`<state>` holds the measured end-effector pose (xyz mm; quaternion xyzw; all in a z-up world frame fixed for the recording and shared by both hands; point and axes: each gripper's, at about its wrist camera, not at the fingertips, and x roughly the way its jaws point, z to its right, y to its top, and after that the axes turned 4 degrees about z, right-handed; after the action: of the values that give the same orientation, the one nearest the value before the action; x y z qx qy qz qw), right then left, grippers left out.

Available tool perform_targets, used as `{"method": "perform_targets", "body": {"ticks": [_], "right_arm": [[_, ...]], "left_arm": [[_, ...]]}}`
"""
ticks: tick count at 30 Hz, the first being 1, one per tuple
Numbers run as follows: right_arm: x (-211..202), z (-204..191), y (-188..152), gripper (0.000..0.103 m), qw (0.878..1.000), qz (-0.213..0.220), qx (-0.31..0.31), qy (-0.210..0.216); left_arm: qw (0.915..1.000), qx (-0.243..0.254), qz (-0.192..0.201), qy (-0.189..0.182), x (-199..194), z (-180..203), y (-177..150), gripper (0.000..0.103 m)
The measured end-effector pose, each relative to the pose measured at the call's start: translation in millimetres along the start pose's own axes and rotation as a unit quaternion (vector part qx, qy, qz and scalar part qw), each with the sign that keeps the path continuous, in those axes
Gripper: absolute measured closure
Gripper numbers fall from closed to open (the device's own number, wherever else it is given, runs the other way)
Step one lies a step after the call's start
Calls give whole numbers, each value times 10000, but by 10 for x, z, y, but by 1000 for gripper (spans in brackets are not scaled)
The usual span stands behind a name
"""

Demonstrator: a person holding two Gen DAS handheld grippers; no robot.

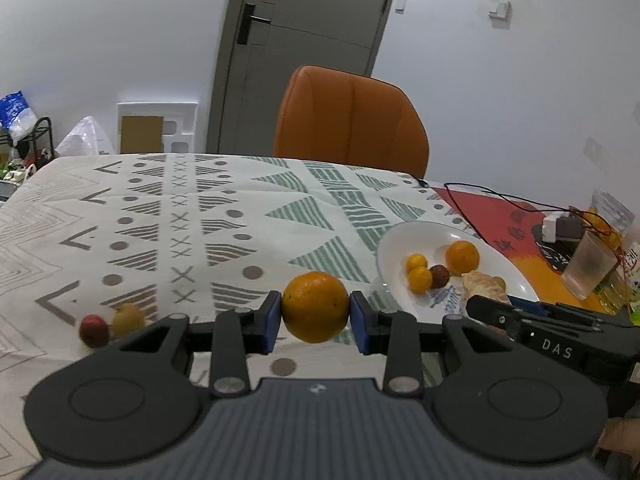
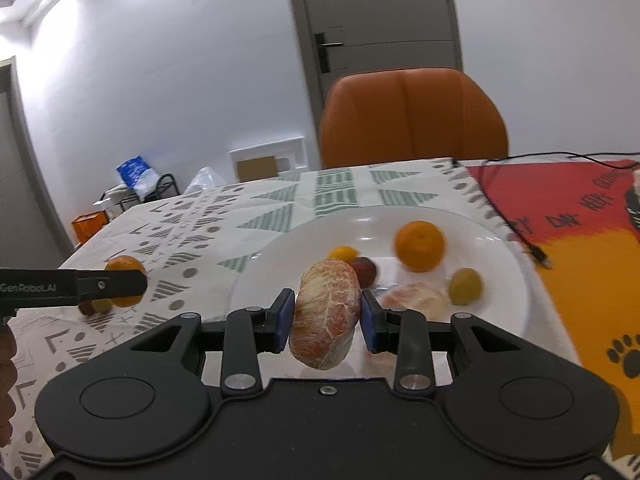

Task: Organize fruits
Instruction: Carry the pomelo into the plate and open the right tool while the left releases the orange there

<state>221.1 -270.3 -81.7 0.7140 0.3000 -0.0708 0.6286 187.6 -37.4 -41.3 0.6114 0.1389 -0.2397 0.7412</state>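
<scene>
My left gripper [image 1: 315,314] is shut on an orange [image 1: 315,307] and holds it above the patterned tablecloth, left of the white plate [image 1: 392,252]. My right gripper [image 2: 325,318] is shut on a peeled grapefruit piece [image 2: 325,314] over the plate's [image 2: 508,280] near rim. The plate holds an orange [image 2: 419,246], a small yellow citrus [image 2: 343,254], a dark red fruit [image 2: 366,272], a green-yellow fruit [image 2: 465,286] and another peeled piece [image 2: 416,300]. A red fruit [image 1: 94,330] and a yellowish fruit [image 1: 128,319] lie on the cloth at the left.
An orange chair [image 1: 350,120] stands behind the table. A red and orange mat [image 2: 580,240] with a black cable [image 2: 516,224] lies right of the plate. A plastic cup [image 1: 587,266], a charger [image 1: 560,227] and bottles crowd the far right.
</scene>
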Motion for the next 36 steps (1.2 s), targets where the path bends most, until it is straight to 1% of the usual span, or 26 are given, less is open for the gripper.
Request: {"method": "perform_targets", "body": {"ticks": [12, 16, 19, 28, 36], "right_arm": [[-149, 419, -57, 70, 9984, 126, 278, -467], [-181, 533, -68, 69, 9976, 165, 400, -544], [-206, 591, -78, 64, 9968, 226, 567, -507], [-323, 635, -130, 64, 9970, 261, 681, -249], [-405, 587, -82, 64, 9971, 388, 650, -63]], "left_arm": [[9993, 265, -130, -233, 159, 342, -24, 68], [9989, 353, -161, -275, 212, 445, -27, 68], [9984, 433, -187, -307, 250, 532, -31, 68], [9970, 603, -270, -394, 358, 739, -43, 68], [9960, 718, -217, -489, 384, 905, 35, 68]]}}
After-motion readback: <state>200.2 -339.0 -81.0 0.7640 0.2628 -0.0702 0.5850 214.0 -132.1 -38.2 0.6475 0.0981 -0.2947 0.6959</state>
